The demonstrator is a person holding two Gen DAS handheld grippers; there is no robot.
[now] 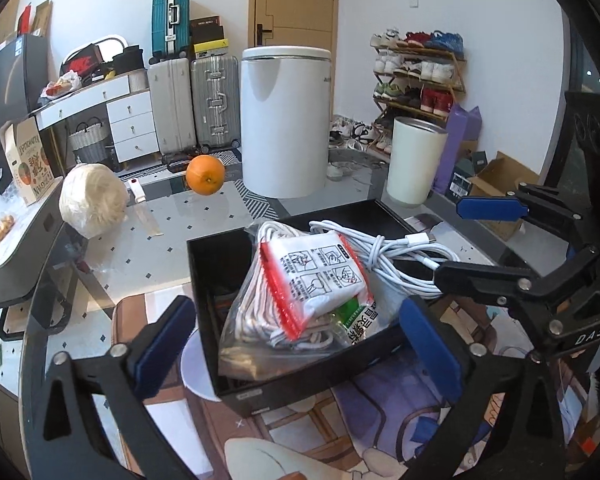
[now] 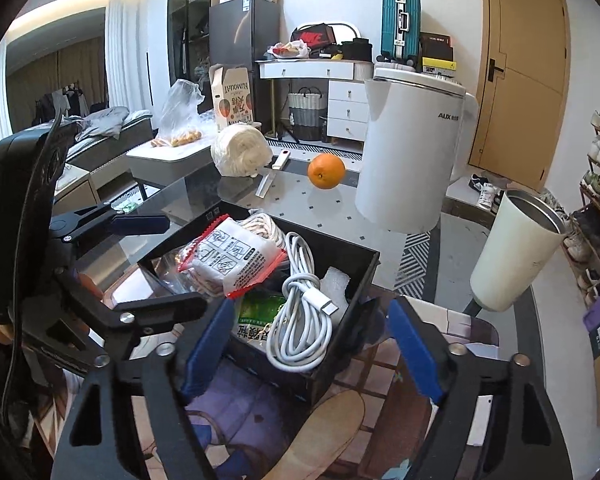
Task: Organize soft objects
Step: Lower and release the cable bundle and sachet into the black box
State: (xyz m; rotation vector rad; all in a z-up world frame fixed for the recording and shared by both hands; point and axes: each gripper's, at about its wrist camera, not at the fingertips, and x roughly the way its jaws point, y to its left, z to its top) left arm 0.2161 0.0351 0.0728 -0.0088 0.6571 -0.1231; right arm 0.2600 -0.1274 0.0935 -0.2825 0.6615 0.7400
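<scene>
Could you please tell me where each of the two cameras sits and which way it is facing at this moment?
Left wrist: sits on the left gripper, facing the black box from its near left; its open fingers and the right gripper show.
Right wrist: sits on the right gripper, facing the box from its near right; its open fingers and the left gripper show.
Shared: box, white cable, orange, white kettle.

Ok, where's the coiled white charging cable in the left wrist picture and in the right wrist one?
Left wrist: white charging cable lies in the black box, right of centre, behind the red-edged packet.
Right wrist: cable sits low centre in the box, right of the packet.
Shared landmark: the orange on the table behind the box.
</scene>
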